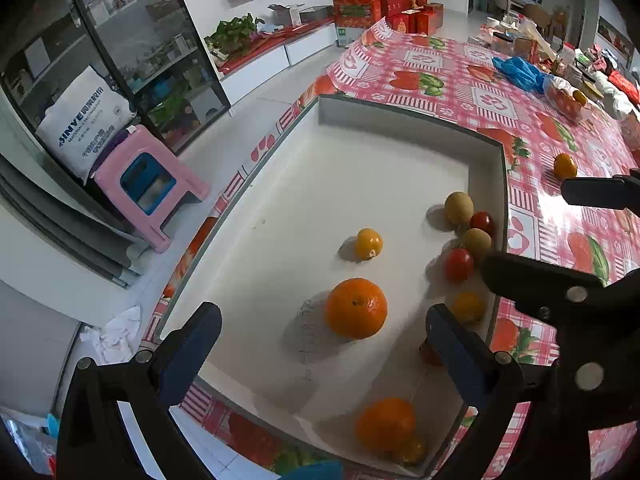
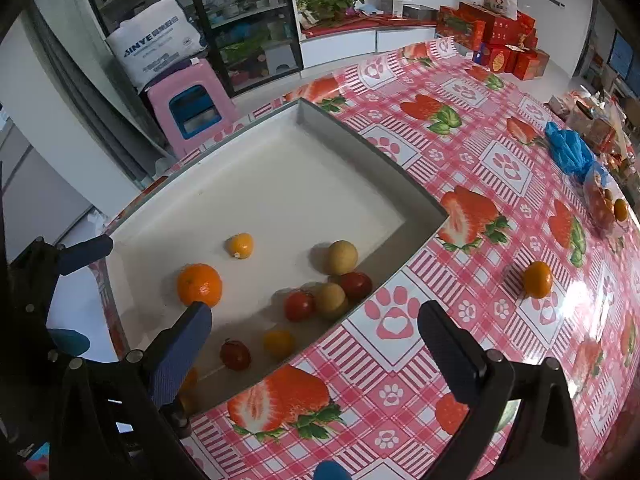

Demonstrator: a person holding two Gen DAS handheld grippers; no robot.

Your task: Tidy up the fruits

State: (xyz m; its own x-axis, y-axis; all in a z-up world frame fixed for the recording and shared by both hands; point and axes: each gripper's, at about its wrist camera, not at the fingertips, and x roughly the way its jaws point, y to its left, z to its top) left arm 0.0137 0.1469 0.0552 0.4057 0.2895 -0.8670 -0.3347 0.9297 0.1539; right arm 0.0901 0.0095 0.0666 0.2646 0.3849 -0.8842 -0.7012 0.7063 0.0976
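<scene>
Both grippers, left gripper (image 1: 324, 344) and right gripper (image 2: 316, 332), hang wide apart, empty, above the shallow white tray (image 2: 372, 148). One small round orange mandarin (image 2: 537, 279) sits alone on the strawberry-print tablecloth (image 2: 472, 128), well outside the tray. Probably light, firm, rolls easily; take it across the widest middle.

The tray's (image 1: 486, 184) far half is bare floor, open for a gripper to come down. Fruit crowds its right wall: two kiwis (image 1: 459, 208), tomatoes (image 1: 459, 265) and a small yellow fruit (image 1: 468, 307) packed close, some touching. A big orange (image 1: 356, 308) and a small one (image 1: 369, 243) sit mid-tray, apart, with room around each. The walls block level entry. Right of the tray the tablecloth (image 2: 472, 160) lies open, save one orange (image 2: 538, 279) alone.
</scene>
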